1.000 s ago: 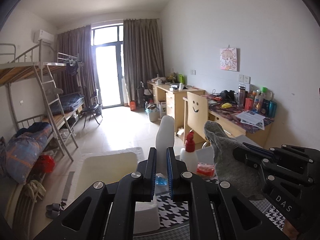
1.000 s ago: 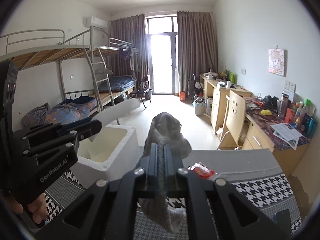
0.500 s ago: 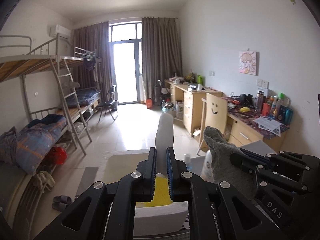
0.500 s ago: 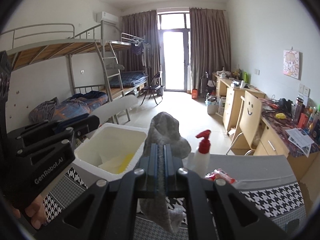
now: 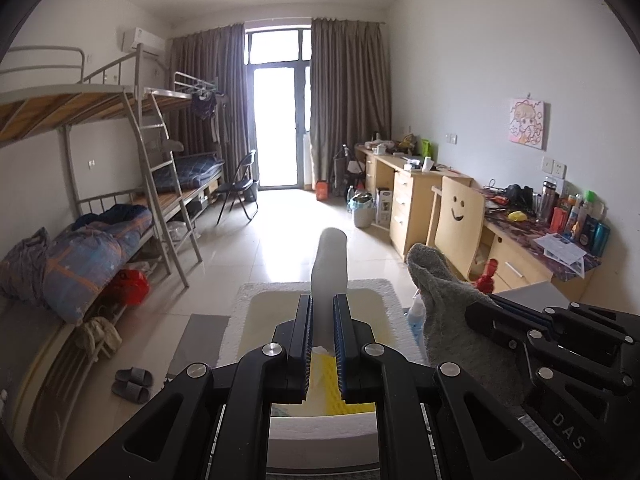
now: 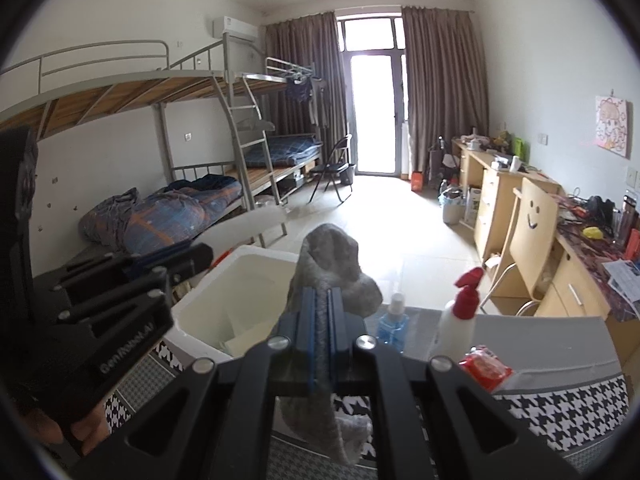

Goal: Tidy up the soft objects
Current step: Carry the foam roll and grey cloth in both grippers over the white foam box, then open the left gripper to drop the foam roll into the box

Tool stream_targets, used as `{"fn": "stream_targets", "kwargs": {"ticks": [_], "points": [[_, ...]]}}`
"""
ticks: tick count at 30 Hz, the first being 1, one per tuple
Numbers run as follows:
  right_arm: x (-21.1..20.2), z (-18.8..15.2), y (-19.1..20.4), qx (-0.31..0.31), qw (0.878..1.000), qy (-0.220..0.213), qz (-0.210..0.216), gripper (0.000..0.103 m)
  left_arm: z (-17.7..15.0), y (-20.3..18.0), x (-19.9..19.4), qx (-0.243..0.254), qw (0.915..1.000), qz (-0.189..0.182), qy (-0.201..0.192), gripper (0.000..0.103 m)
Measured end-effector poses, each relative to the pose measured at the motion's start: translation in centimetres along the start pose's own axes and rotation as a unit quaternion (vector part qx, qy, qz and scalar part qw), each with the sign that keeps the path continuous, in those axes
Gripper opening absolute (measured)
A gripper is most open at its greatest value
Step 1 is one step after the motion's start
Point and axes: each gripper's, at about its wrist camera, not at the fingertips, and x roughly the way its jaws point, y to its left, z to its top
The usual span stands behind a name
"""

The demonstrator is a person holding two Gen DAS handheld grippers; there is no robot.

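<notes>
My left gripper is shut on a white foam lid that sticks out forward over the open white foam box. Something yellow lies inside the box. My right gripper is shut on a grey sock, which bulges above the fingers and hangs limp below them. The sock sits just right of the box's near corner. In the left wrist view the grey sock and the right gripper are at the right. In the right wrist view the left gripper and the lid are at the left.
A white spray bottle with a red head, a small blue bottle and a red packet stand on the houndstooth-covered table. A smiley-face chair and desks line the right wall, with bunk beds at the left.
Both grippers have swung left together. The foam box now lies straight ahead of the left gripper, and the bottles have come into the right wrist view. Both grips are unchanged.
</notes>
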Motion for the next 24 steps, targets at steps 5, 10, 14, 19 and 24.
{"fn": "stream_targets", "kwargs": {"ticks": [5, 10, 14, 19, 24], "points": [[0.5, 0.2, 0.5, -0.005, 1.000, 0.004, 0.004, 0.008, -0.2, 0.9, 1.5, -0.007, 0.9996, 0.013, 0.022, 0.011], [1.0, 0.1, 0.7, -0.009, 1.000, 0.009, 0.008, 0.008, -0.5, 1.4, 2.9, -0.009, 0.9990, 0.019, 0.038, 0.011], [1.4, 0.1, 0.8, -0.008, 1.000, 0.014, 0.010, 0.008, -0.9, 1.8, 3.9, -0.011, 0.9983, 0.024, 0.052, 0.011], [1.8, 0.1, 1.0, -0.010, 1.000, 0.017, 0.009, 0.008, -1.4, 2.0, 4.6, -0.007, 0.9980, 0.019, 0.060, 0.013], [2.0, 0.1, 0.8, -0.007, 1.000, 0.018, 0.008, 0.008, -1.6, 2.9, 4.8, -0.020, 0.9970, 0.015, 0.074, 0.037]]}}
